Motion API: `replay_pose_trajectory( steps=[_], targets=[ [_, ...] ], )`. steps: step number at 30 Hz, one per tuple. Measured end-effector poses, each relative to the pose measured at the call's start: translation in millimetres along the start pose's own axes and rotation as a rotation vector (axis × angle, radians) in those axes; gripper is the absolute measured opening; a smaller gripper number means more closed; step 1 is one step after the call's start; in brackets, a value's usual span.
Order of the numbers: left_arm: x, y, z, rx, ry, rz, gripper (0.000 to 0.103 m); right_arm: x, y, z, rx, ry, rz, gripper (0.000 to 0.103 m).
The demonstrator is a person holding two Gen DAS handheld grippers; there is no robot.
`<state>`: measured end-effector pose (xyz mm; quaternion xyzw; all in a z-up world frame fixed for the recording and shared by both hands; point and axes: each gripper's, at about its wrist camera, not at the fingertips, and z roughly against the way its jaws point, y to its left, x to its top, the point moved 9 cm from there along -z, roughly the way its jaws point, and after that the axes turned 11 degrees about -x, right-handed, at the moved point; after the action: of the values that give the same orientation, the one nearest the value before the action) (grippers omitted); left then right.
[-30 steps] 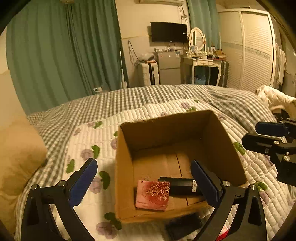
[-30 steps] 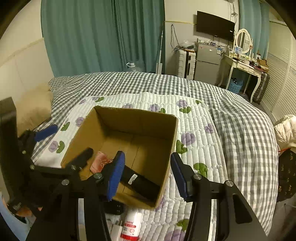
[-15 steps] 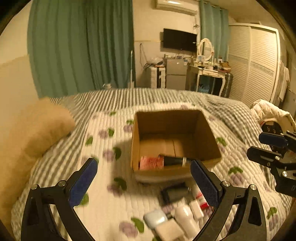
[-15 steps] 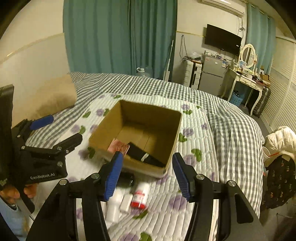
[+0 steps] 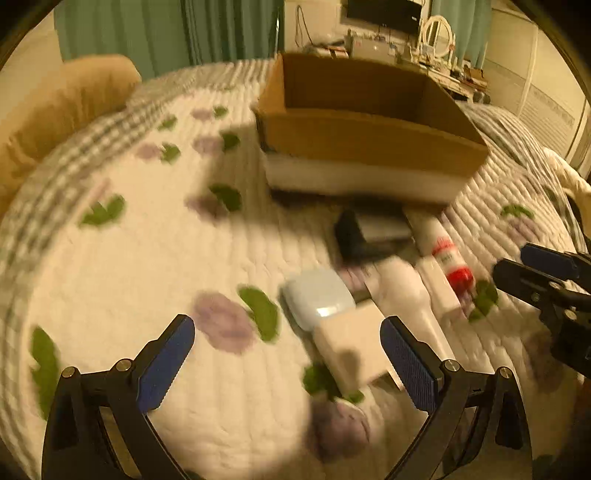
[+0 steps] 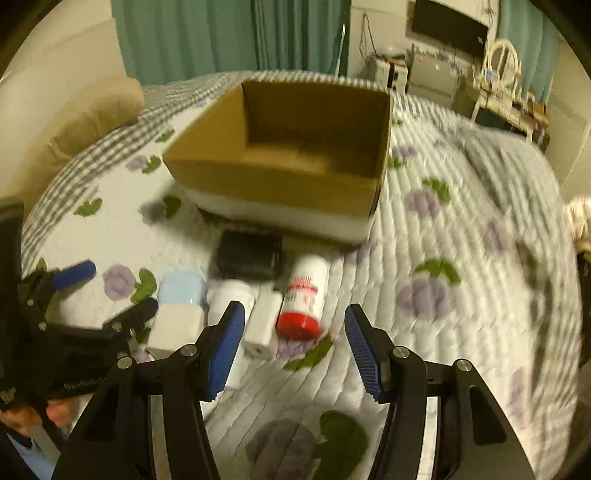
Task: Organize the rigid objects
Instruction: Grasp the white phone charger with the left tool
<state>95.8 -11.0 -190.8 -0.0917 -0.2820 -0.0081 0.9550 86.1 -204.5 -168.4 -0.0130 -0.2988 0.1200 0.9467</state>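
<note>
Claws come first in both wrist views, each spread wide and holding nothing. The left claw (image 5: pixel 286 363) hangs low over the quilt (image 5: pixel 155 258), with a white block (image 5: pixel 351 347) lying between its fingers and just ahead of them. The right claw (image 6: pixel 295 349) hangs above the near end of a red-capped bottle (image 6: pixel 303 297), which lies on its side with the cap toward the camera.

Beyond the fingers, the loose things lie in a tight cluster on the quilt. A pale blue case (image 5: pixel 319 297) sits just behind the white block, touching or nearly so. To its right lie a white bottle (image 6: pixel 231 299) and a small white box (image 6: pixel 264 323), side by side, then the red-capped bottle. Behind them rests a black box (image 6: pixel 249 254), close to the front wall of the carton.

The carton (image 6: pixel 280 184) stands open-topped on the bed, farther back; its inside floor is mostly hidden from this low angle. A tan pillow (image 6: pixel 88 118) lies at the far left, and green curtains (image 6: pixel 229 33) hang behind. Both views are motion-blurred.
</note>
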Motion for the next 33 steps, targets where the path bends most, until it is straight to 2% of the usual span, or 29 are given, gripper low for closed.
replay_pose_trajectory(
  steps=[3, 8, 9, 11, 12, 18, 22, 25, 28, 30, 33],
  targets=[
    [-7, -13, -6, -0.019, 0.013, -0.027, 0.102, -5, -2, -6, -0.017, 0.007, -0.006, 0.056],
    [-15, -29, -24, -0.003, 0.056, -0.070, 0.101, -8, -4, -8, -0.010, 0.019, -0.025, 0.056],
    [-15, -32, -29, 0.008, 0.061, -0.093, 0.098, -10, -5, -10, -0.011, 0.024, -0.030, 0.056],
    [-18, -34, -37, 0.013, 0.073, -0.109, 0.083, -11, -4, -11, -0.013, 0.029, -0.033, 0.056],
    [-20, -35, -42, -0.008, 0.089, -0.109, 0.069, -11, -4, -12, -0.014, 0.030, -0.033, 0.056],
    [-21, -35, -33, -0.070, 0.087, -0.097, 0.069, -13, -3, -12, -0.020, 0.029, -0.024, 0.056],
    [-12, -22, -4, -0.082, 0.025, -0.071, 0.069, -14, 7, -5, 0.019, 0.035, -0.013, 0.056],
    [-3, -10, 13, -0.066, -0.015, -0.070, 0.069, -23, 26, -8, 0.092, 0.096, 0.004, 0.056],
    [1, 5, 24, -0.032, -0.039, -0.071, 0.069, -33, 46, -22, 0.075, 0.168, 0.078, 0.056],
    [4, 12, 26, -0.039, -0.037, -0.076, 0.069, -37, 56, -31, 0.067, 0.207, 0.113, 0.056],
    [5, 22, 25, -0.053, -0.033, -0.068, 0.069, -39, 76, -38, 0.115, 0.242, 0.136, 0.056]
  ],
)
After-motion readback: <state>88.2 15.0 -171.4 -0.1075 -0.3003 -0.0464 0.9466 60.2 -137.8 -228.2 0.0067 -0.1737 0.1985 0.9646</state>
